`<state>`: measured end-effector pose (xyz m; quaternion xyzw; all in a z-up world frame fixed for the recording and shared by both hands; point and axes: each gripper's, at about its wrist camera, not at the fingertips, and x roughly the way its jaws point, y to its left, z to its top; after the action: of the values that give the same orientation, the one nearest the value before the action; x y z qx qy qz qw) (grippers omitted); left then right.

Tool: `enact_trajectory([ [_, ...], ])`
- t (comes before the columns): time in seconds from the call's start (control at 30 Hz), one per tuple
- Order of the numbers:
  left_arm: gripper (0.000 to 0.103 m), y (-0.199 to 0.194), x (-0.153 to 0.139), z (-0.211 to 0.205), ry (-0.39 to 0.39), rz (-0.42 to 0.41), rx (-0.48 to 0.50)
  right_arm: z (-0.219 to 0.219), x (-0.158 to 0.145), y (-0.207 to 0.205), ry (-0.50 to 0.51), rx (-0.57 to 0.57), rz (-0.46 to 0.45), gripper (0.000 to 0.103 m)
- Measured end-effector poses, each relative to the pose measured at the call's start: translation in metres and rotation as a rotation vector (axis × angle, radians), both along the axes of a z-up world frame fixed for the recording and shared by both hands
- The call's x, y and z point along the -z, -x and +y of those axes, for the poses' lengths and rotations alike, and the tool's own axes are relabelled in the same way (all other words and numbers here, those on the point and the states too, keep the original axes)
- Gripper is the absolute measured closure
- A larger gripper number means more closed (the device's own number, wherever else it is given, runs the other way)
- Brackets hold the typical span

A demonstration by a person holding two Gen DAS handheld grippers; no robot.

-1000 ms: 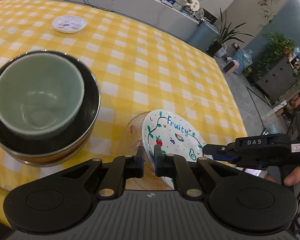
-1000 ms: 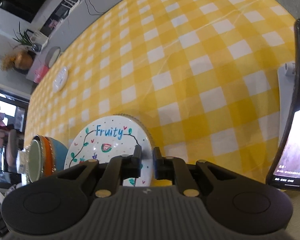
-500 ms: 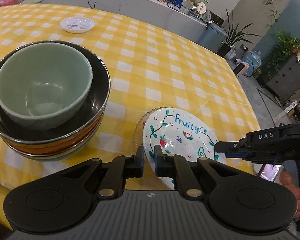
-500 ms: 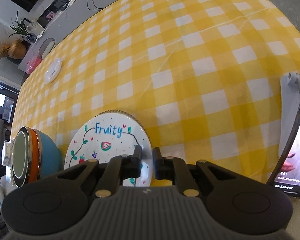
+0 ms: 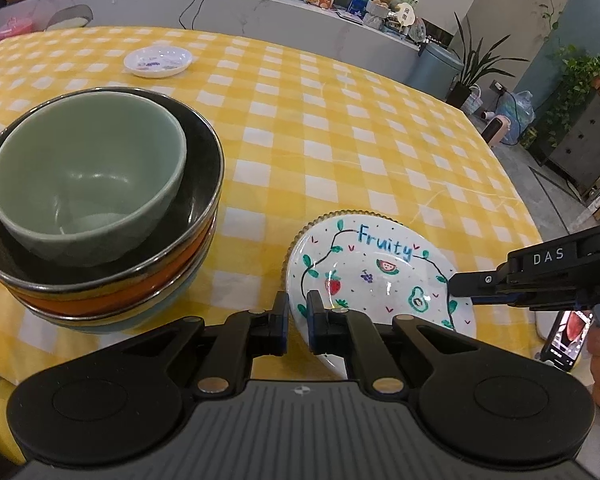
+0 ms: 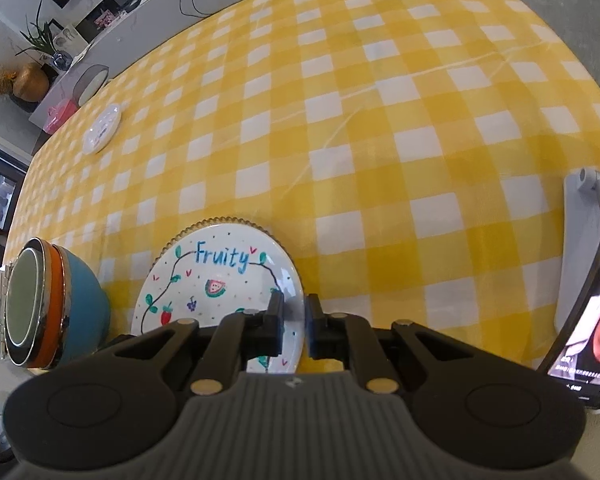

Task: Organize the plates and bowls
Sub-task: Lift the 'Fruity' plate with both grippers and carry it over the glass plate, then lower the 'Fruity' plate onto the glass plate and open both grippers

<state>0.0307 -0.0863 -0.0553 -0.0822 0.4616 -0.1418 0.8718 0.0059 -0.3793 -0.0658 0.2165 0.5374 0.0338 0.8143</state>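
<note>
The Fruity plate point(image 5: 374, 276), white with painted fruit and a blue "Fruity" script, is held tilted above the yellow-checked desk point(image 5: 340, 140), gripped at two opposite edges. The left gripper point(image 5: 298, 322) has its fingers point(image 5: 319, 320) pinching the plate's near-left rim, one finger on each face. The right gripper point(image 6: 295, 328) does the same on the other side: in the right wrist view its fingers point(image 6: 275, 320) close on the plate's rim with the white edge caught between them, and in the left wrist view its black tip meets the plate's right edge. Beneath the plate, a clear plate with a beaded rim point(image 5: 350, 214) shows along the far edge; whether the two touch cannot be told. Just left of the plates stands a stack of bowls point(image 5: 100, 248): a pale green bowl point(image 5: 88, 176) nested in a dark one, over an orange band and a blue bowl. Far across the desk sits a small white dish point(image 5: 158, 62). A phone point(image 6: 588, 320) on a stand is propped at the desk's right edge, screen lit.
</note>
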Motion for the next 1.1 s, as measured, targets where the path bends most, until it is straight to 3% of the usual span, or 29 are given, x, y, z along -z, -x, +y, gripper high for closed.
enact_trajectory([
  [0.07,0.095,0.002,0.002,0.000,-0.005,-0.002,0.004,0.001,0.001,0.000,0.007,-0.004,-0.006,0.094],
  [0.1,0.103,0.003,0.001,0.000,-0.005,-0.011,0.006,0.001,0.001,0.000,0.011,-0.006,-0.008,0.094],
  [0.17,0.103,0.006,-0.002,-0.004,0.032,-0.022,0.044,0.001,0.001,-0.001,0.005,-0.005,-0.010,0.094],
  [0.43,0.103,0.012,-0.003,-0.010,-0.034,-0.024,0.048,0.003,0.005,-0.005,-0.003,-0.018,-0.006,0.099],
  [0.53,0.098,0.013,-0.007,-0.004,-0.048,-0.024,0.033,0.001,0.005,-0.006,-0.012,-0.010,-0.008,0.099],
  [0.63,0.083,0.018,-0.011,-0.004,-0.066,-0.038,0.036,-0.001,0.002,-0.004,-0.020,-0.003,-0.023,0.098],
  [0.67,0.077,0.019,-0.011,-0.004,-0.068,-0.035,0.035,-0.001,0.001,-0.003,-0.028,0.000,-0.031,0.095],
  [0.73,0.075,0.021,-0.010,-0.002,-0.071,-0.009,0.036,-0.003,-0.002,0.001,-0.024,0.014,-0.042,0.091],
  [0.77,0.074,0.021,-0.008,-0.001,-0.069,0.007,0.037,-0.003,-0.004,0.002,-0.018,0.016,-0.041,0.081],
  [0.93,0.074,0.019,-0.001,0.007,0.018,0.086,0.042,0.004,-0.008,0.005,0.021,-0.003,-0.035,0.079],
  [1.03,0.087,0.018,0.000,0.007,0.033,0.089,0.051,0.007,-0.003,0.003,0.028,-0.026,0.004,0.079],
  [1.1,0.088,0.018,0.000,0.006,0.024,0.085,0.055,0.009,0.001,0.001,0.033,-0.037,0.024,0.089],
])
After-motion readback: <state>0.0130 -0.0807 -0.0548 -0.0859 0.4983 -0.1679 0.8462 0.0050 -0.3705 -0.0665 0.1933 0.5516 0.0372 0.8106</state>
